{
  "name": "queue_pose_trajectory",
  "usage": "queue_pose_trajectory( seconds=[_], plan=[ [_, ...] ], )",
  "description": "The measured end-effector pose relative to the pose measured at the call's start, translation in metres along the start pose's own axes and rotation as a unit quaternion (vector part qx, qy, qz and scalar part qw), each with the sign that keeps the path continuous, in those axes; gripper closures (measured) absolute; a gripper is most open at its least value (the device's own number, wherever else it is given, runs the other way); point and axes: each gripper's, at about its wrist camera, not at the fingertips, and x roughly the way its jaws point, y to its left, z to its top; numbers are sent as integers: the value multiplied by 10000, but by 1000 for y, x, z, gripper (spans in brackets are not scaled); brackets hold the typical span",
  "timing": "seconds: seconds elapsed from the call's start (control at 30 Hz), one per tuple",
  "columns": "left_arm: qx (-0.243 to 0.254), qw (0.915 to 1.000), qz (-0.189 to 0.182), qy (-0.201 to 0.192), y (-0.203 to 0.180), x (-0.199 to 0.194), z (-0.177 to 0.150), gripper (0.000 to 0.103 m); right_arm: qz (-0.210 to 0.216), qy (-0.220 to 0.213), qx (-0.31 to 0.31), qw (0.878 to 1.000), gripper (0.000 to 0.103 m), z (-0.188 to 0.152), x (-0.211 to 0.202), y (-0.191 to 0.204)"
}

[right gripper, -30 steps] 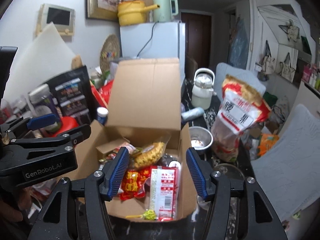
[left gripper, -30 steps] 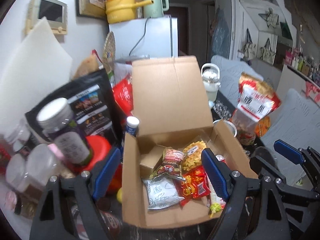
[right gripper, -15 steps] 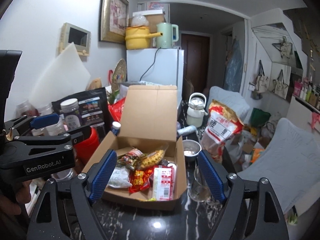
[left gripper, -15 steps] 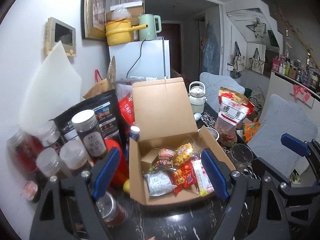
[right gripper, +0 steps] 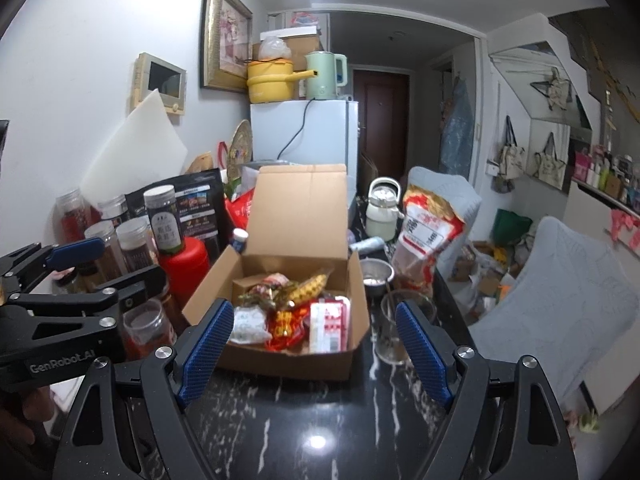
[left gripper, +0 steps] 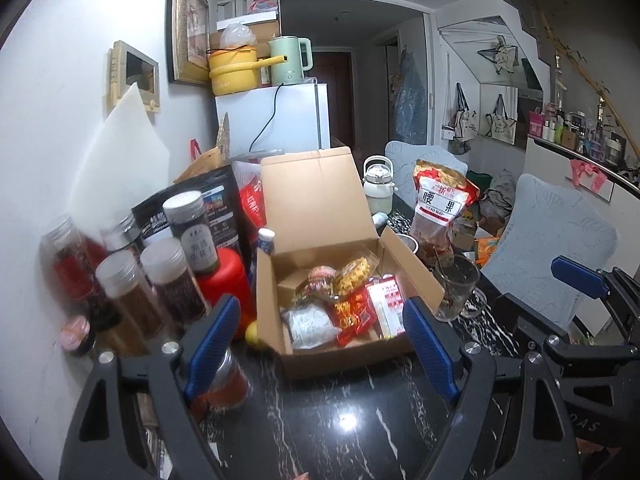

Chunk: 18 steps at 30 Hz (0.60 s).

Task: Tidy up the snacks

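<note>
An open cardboard box (left gripper: 344,356) (right gripper: 288,364) stands on the black marble table, its lid flap upright. Inside lie several snack packets: a silver one (left gripper: 308,324), a red one (left gripper: 354,314) (right gripper: 286,322), a white-and-red one (left gripper: 384,304) (right gripper: 330,322) and a yellow one (left gripper: 354,270) (right gripper: 310,284). My left gripper (left gripper: 320,320) hangs open in front of the box with nothing between its blue pads. My right gripper (right gripper: 314,316) is also open and empty, a little back from the box's front wall. Each gripper shows at the edge of the other's view.
Several lidded jars (left gripper: 176,280) and a red canister (left gripper: 224,276) crowd the left of the box, with a small jar (left gripper: 228,380) near my left finger. To the right stand a glass mug (left gripper: 456,288), a steel bowl (right gripper: 376,272) and a big red snack bag (left gripper: 440,204).
Both grippers have drawn back from the box, which now looks smaller and farther. The right gripper's jaws have spread wider; the snacks stay in the box.
</note>
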Motion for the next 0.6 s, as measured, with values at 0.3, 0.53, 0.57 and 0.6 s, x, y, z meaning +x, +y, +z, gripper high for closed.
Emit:
queue_pose_trajectory(
  seconds=[0.3, 0.53, 0.57, 0.6],
  plan=[
    [31, 9999, -16, 160, 1, -4, -25, 19, -98, 277, 94, 9995, 19, -30, -7, 3],
    [-15, 9998, -68, 190, 1, -8, -32, 19, -105, 396, 186, 9990, 19, -42, -13, 4],
    [-9, 9998, -77, 204, 1, -8, -33, 19, -102, 392, 167, 9990, 19, -42, -14, 5],
    [3, 9997, -86, 218, 0, -7, -34, 19, -104, 390, 159, 9991, 19, -42, -15, 5]
  ],
)
